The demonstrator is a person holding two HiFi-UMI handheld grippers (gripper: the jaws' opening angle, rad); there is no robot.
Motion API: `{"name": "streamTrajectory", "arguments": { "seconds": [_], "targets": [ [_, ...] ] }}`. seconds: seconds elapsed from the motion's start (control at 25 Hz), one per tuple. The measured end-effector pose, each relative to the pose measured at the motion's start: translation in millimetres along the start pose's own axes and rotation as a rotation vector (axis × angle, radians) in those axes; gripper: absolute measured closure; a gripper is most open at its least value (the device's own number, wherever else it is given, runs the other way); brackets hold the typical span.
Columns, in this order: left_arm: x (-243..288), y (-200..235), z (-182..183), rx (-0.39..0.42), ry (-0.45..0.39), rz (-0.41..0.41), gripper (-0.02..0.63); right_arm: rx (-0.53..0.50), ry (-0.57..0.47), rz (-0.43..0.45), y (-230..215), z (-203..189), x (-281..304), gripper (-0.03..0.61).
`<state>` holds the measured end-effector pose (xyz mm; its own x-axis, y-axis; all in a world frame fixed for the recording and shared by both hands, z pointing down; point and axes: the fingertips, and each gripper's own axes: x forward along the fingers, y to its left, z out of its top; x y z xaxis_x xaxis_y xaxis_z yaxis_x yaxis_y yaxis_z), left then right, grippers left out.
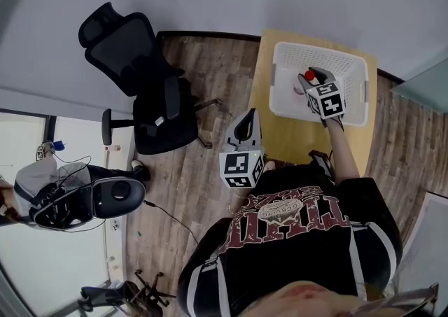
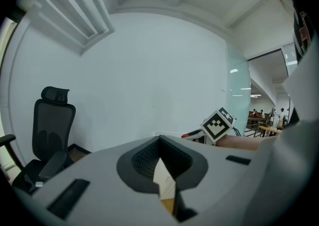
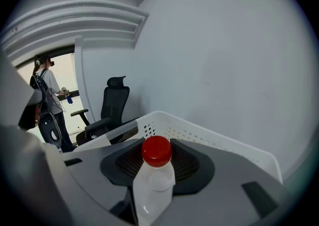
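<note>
Two-handed working at a wooden table [image 1: 294,137]. Clamping a clear bottle [image 3: 152,182] between the jaws of the right gripper [image 1: 313,81], pressing on both its sides just under the red cap [image 3: 156,151]. Holding it upright in the right gripper view, cap rising above the jaws. Hanging it over the white perforated basket [image 1: 353,71], inside the rim in the head view; not being able to tell whether touching the basket's floor.

Holding the left gripper [image 1: 246,127] at the table's left edge, beside the wood floor [image 1: 203,78] and well apart from the basket. Pressing its jaws nearly together, leaving only a thin slit with a pale and tan sliver showing in it; not being able to tell what that sliver is. Pointing it toward the white wall, with the black office chair [image 2: 50,135] standing to the left in the left gripper view and the right gripper's marker cube [image 2: 218,124] showing to the right.
</note>
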<state>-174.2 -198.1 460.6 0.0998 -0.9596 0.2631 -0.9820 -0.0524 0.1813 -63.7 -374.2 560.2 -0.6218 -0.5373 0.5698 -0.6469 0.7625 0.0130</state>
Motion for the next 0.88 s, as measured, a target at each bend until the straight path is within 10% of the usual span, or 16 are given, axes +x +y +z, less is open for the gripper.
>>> {"name": "streamTrajectory", "arguments": {
  "seconds": [0.88],
  "targets": [
    [-0.9, -38.9, 6.1, 0.034, 0.001, -0.097, 0.586, -0.033, -0.156, 0.039, 18.7, 56.1, -92.4, 0.413]
  ]
}}
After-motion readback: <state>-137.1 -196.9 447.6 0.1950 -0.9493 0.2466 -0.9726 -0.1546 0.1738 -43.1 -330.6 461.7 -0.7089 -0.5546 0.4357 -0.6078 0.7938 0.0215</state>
